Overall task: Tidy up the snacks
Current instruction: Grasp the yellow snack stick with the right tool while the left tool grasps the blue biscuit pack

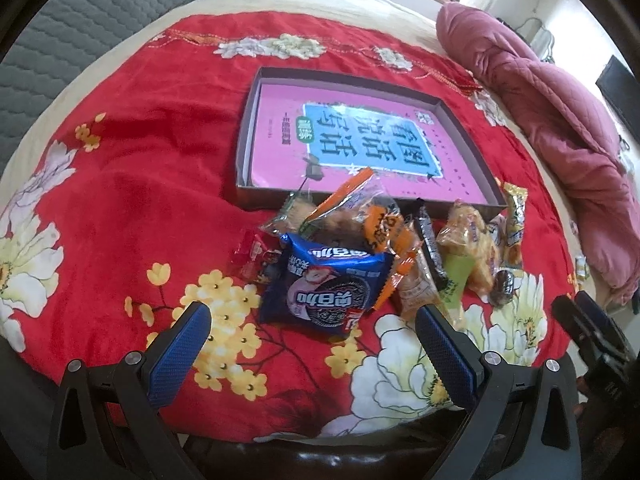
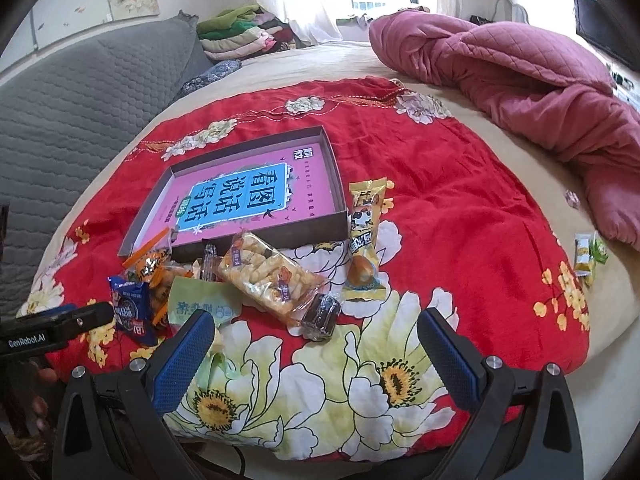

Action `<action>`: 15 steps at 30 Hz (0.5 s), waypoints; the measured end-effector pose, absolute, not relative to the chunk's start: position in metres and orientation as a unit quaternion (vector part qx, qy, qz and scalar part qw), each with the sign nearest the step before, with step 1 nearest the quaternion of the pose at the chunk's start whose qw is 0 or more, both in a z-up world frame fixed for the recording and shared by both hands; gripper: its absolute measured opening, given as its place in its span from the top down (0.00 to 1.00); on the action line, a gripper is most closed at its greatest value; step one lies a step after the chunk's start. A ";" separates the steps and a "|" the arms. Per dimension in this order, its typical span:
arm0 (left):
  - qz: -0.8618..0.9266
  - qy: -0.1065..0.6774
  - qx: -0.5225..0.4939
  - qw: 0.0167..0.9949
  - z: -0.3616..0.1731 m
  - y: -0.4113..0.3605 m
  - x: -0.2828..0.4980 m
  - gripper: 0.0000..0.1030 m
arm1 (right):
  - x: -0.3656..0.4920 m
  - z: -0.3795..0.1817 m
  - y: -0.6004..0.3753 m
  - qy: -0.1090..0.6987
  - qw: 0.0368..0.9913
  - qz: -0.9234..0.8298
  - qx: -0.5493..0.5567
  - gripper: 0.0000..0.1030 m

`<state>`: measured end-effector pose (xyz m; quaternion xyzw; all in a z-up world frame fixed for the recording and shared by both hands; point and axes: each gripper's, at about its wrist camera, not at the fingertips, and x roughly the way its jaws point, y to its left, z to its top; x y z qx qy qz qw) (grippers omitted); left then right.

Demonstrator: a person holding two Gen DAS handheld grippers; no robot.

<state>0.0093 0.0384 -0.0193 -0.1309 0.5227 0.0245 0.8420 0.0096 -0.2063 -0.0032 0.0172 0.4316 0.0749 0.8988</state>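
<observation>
A pile of wrapped snacks lies on a red flowered cloth in front of a shallow box [image 1: 246, 128] [image 2: 338, 168] with a pink printed bottom. In the left wrist view a blue cookie pack [image 1: 326, 290] lies nearest, just beyond my open left gripper [image 1: 312, 332], with orange packs [image 1: 384, 226] and a green pack [image 1: 456, 276] behind it. In the right wrist view a clear pack of rice crackers [image 2: 270, 276], a small dark wrapped sweet [image 2: 322, 316], a yellow cake pack [image 2: 364, 240] and the green pack [image 2: 200, 302] lie ahead of my open right gripper [image 2: 316, 334]. Both grippers hold nothing.
The cloth covers a bed with a beige sheet. A crumpled pink quilt [image 2: 520, 76] lies at the right, a grey quilted headboard [image 2: 80, 92] at the left. Two small packets [image 2: 588, 254] lie apart on the sheet at the right. Folded clothes [image 2: 240, 36] are stacked by the window.
</observation>
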 end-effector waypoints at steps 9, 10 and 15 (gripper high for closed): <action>0.002 0.541 -0.151 0.828 -0.039 0.041 0.019 0.01 | 0.022 -0.011 -0.216 0.433 0.897 0.073 0.047 0.01; 0.003 0.540 -0.147 0.828 -0.040 0.040 0.021 0.01 | 0.025 -0.012 -0.217 0.434 0.897 0.072 0.049 0.01; 0.010 0.535 -0.145 0.832 -0.044 0.045 0.027 0.01 | 0.035 -0.018 -0.220 0.434 0.897 0.070 0.054 0.01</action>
